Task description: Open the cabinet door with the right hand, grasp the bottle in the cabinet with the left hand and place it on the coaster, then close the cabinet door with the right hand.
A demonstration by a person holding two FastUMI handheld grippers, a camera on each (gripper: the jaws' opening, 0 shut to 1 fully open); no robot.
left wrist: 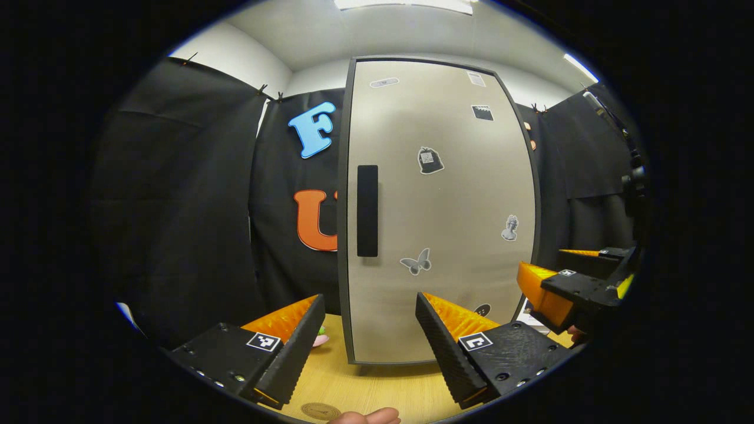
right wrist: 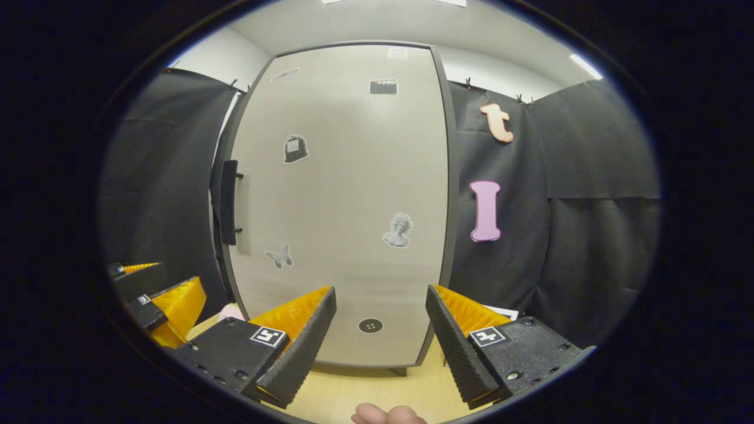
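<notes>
The grey cabinet door (left wrist: pixel 439 194) is closed, with several stickers on it and a black vertical handle (left wrist: pixel 367 210) at its left edge. In the right gripper view the same door (right wrist: pixel 347 194) and handle (right wrist: pixel 228 202) stand ahead. My left gripper (left wrist: pixel 370 338) is open and empty, low in front of the door. My right gripper (right wrist: pixel 380 333) is open too, apart from the door; it also appears at the right of the left gripper view (left wrist: pixel 565 282). A round tan coaster (left wrist: pixel 320 410) lies on the wooden table (left wrist: pixel 377 383) by my left fingers. The bottle is hidden behind the door.
A small pink object (left wrist: pixel 321 340) lies on the table left of the cabinet base. White paper (right wrist: pixel 500 310) lies right of the cabinet. Black cloth walls close in both sides. A fingertip (left wrist: pixel 368 417) shows at the bottom edge.
</notes>
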